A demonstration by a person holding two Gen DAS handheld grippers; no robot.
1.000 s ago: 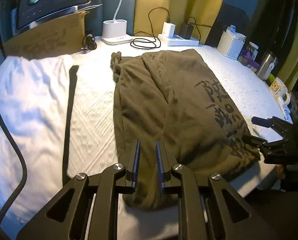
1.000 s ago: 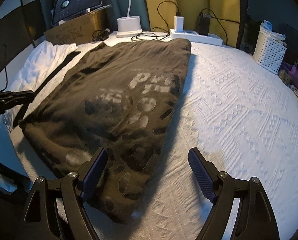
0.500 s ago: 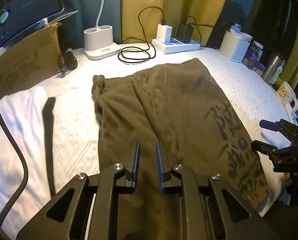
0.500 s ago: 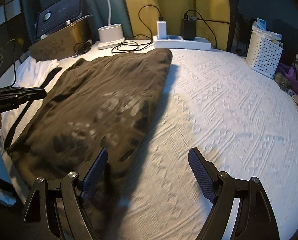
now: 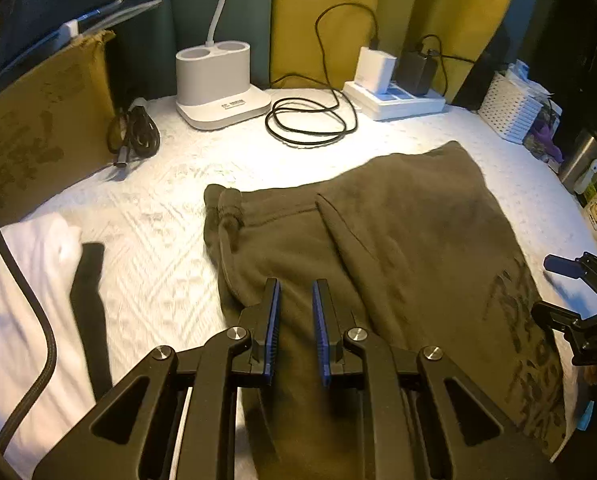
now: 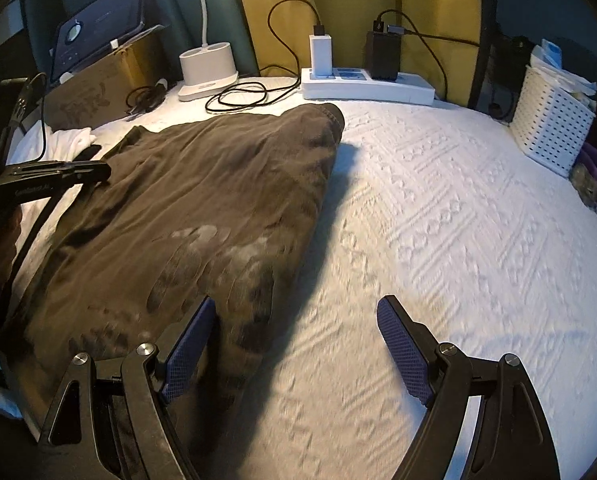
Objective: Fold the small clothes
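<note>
Little of what I see can be read. The olive garment (image 5: 398,264) under my jaws carries a large dark print (image 5: 526,344) at the right of my left view, too smeared to make out. The cardboard box (image 5: 38,128) at upper left bears dark printed marks I cannot read. The white charging stand (image 5: 222,92) at top centre has a small label, its letters too small. My left gripper (image 6: 50,178) shows faint lettering, unreadable.

Place: a home bedroom.
Surface: a bed (image 6: 458,216) under a white textured coverlet.
Backdrop: yellow and teal curtains (image 5: 322,20).
Clutter: power strip (image 6: 368,86) with chargers, white lamp base (image 5: 218,84), white basket (image 6: 550,124), cardboard box (image 5: 38,120).
</note>
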